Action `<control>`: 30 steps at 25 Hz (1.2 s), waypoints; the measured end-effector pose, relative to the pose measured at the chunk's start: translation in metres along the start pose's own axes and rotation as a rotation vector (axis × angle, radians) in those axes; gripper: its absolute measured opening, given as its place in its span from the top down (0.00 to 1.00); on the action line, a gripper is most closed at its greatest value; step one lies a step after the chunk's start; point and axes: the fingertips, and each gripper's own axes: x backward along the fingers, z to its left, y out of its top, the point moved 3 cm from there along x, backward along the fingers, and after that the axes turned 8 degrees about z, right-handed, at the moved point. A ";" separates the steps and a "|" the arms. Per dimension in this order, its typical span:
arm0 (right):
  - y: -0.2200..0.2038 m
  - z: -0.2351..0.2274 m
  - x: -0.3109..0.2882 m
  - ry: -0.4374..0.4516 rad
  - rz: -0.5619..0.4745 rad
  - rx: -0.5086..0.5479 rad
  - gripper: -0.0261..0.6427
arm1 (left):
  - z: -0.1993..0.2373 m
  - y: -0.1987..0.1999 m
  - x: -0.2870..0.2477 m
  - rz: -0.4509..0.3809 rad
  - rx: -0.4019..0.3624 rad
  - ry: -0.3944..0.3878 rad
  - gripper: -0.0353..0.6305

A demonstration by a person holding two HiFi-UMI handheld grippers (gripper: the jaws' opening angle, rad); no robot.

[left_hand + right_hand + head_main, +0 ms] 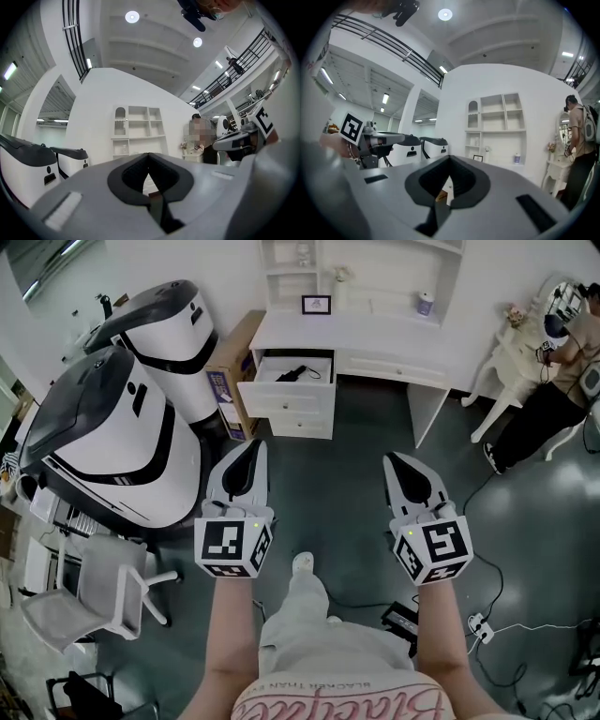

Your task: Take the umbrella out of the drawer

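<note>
**Beyond left tool (253, 448) and right tool (391, 461), umbrella (296, 373) lies in open drawer (286, 397)**

Both tools are held side by side above the grey floor (356, 484), each with jaws pressed together and pinching nothing. Well ahead of them, the black umbrella rests inside the pulled-out top drawer of a white surface (375, 334). A person (548, 399) stands farther right.

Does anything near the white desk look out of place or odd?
Only at the white desk: its top left drawer stands pulled out, with a dark thing, likely the umbrella, lying inside.
</note>
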 end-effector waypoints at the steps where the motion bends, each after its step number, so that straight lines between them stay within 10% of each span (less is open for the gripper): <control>1: 0.001 -0.003 -0.008 -0.006 -0.002 -0.001 0.95 | 0.006 -0.001 -0.009 0.001 0.004 0.000 0.93; 30: 0.032 -0.061 -0.268 -0.080 0.057 -0.010 0.95 | 0.184 -0.027 -0.234 0.035 0.007 -0.060 0.93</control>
